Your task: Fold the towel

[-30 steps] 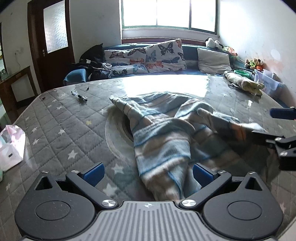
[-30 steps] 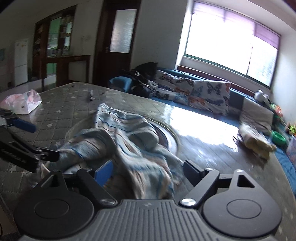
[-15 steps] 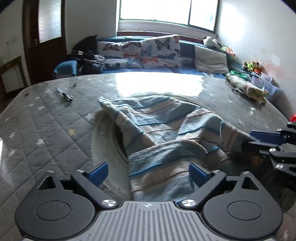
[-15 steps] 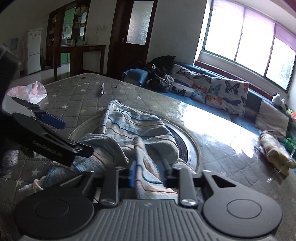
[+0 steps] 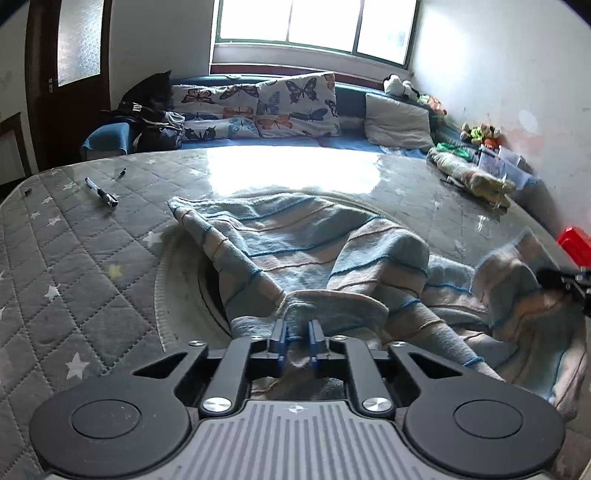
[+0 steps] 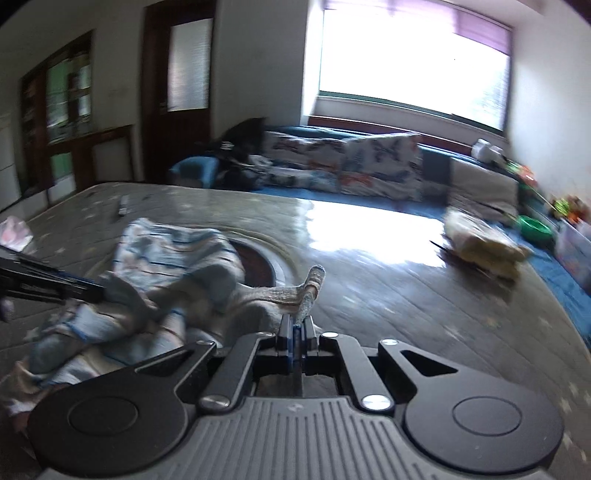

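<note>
Left wrist view shows the left gripper (image 5: 295, 341) newly clenched on the towel (image 5: 314, 251) crumpled at twelve o'clock on the mattress (image 5: 74, 266), the right gripper (image 6: 295, 336) likewise pinching an edge, so spreading can begin.

Looked like someone's living room at home: a quilted star-print mattress (image 5: 74, 280), butterfly cushions (image 5: 295, 103) under the window (image 5: 314, 26), stuffed toys (image 5: 480, 133).

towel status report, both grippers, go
Left gripper shut on towel edge. Right gripper shut on a corner. Towel still crumpled on mattress. Nothing in the way.
</note>
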